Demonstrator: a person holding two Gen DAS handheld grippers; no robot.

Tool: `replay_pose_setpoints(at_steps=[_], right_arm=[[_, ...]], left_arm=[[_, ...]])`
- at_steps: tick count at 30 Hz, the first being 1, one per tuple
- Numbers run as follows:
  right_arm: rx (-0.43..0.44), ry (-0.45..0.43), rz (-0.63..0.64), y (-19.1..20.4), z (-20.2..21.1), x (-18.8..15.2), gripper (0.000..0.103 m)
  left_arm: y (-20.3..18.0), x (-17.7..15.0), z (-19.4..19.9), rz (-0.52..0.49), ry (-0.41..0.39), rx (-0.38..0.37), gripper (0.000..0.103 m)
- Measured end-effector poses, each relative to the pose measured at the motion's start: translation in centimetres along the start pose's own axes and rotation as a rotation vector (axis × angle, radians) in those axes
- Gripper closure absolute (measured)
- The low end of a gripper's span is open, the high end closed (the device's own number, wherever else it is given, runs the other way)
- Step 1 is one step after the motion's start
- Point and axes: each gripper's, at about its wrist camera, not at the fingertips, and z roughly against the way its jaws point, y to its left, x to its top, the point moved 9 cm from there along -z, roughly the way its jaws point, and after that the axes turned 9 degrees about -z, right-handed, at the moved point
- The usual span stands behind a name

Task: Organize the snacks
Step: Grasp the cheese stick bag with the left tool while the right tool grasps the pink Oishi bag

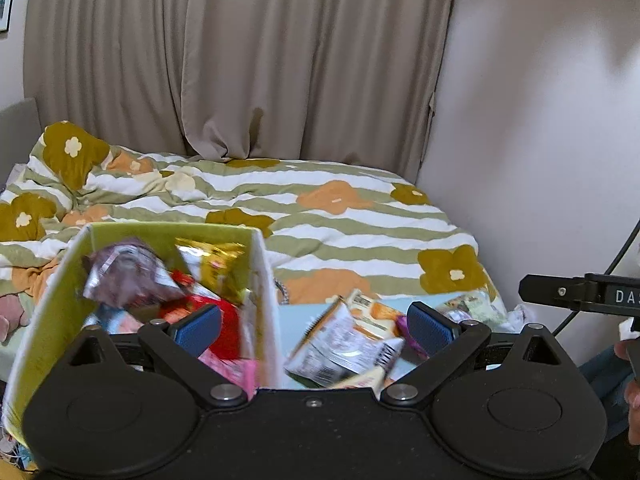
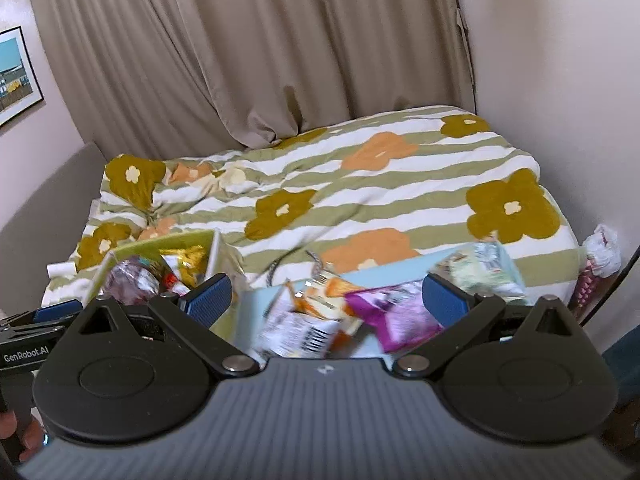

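Note:
A yellow-green box (image 1: 52, 312) stands on the bed at the left and holds several snack packets, among them a purple bag (image 1: 128, 276) and a gold bag (image 1: 216, 264). It also shows in the right wrist view (image 2: 132, 250). Beside it a light blue surface (image 1: 296, 316) carries loose packets: a white and orange bag (image 1: 344, 344), a purple packet (image 2: 396, 316) and a pale green bag (image 2: 484, 272). My left gripper (image 1: 316, 328) is open and empty, above the box's right wall. My right gripper (image 2: 328, 296) is open and empty above the loose packets.
A flowered striped duvet (image 2: 360, 200) covers the bed. Beige curtains (image 1: 240, 60) hang behind it and a white wall (image 1: 540, 120) runs along the right. A framed picture (image 2: 16, 76) hangs at the left. A white plastic bag (image 2: 600, 248) sits at the bed's right corner.

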Motion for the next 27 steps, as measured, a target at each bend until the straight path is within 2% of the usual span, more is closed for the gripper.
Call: replay_pose_setpoints(at_steps=[5, 11, 18, 27], right_arm=[[0.021, 0.054, 0.066, -3.1, -0.7, -1.2, 0.0], [0.073, 0.17, 0.078, -6.5, -2.9, -3.5, 0.0], [0.089, 0.229, 0.106, -10.3, -5.8, -5.9, 0.0], [0.088, 0.287, 0.128, -12.5, -8.8, -8.6, 0.0]], left_arm=[[-3.9, -2.2, -1.0, 0.002, 0.039, 0.035, 0.002], [-7.3, -5.2, -3.5, -0.001, 0.103, 0.112, 0.002], [-9.1, -8.5, -7.2, -0.029, 0.16, 0.225, 0.003], [-9.1, -11.9, -11.6, -0.072, 0.241, 0.341, 0.004]])
